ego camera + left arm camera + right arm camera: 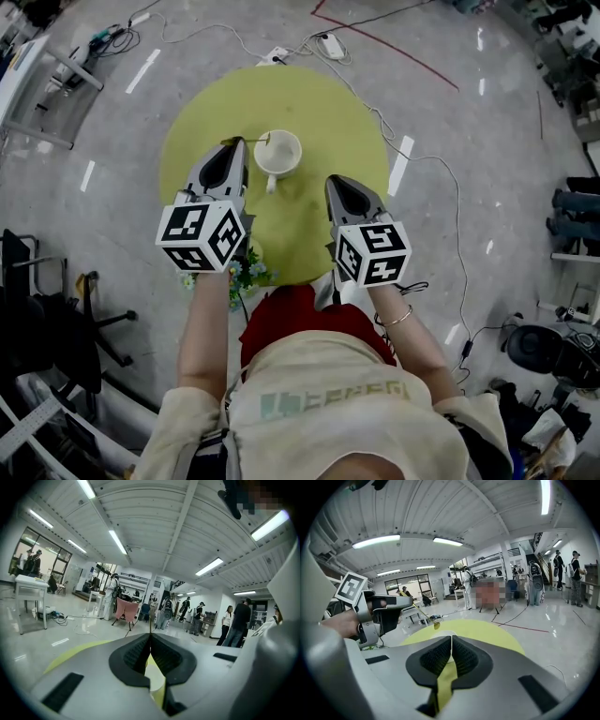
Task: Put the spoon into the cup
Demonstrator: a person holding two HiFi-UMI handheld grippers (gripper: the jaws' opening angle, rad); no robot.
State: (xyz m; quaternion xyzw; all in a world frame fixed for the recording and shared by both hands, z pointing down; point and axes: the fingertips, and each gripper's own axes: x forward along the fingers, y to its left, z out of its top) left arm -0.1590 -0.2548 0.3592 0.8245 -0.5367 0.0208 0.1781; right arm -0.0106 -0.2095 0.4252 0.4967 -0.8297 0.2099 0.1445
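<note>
One table (347,122). On it: one cup (277,153). Over it: one spoon (435,625) and two grippers, left gripper (238,142) and right gripper (336,180).

Both arms reach forward, left gripper (238,143) clamping the spoon (436,626), right gripper (336,181) closed and empty.

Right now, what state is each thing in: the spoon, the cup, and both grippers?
spoon: held in the air, tilted with the bowl end down, not yet in the cup.
cup: upright on the round table, no spoon in it.
left gripper: jaws shut on the spoon's handle.
right gripper: jaws shut, holding nothing.
</note>
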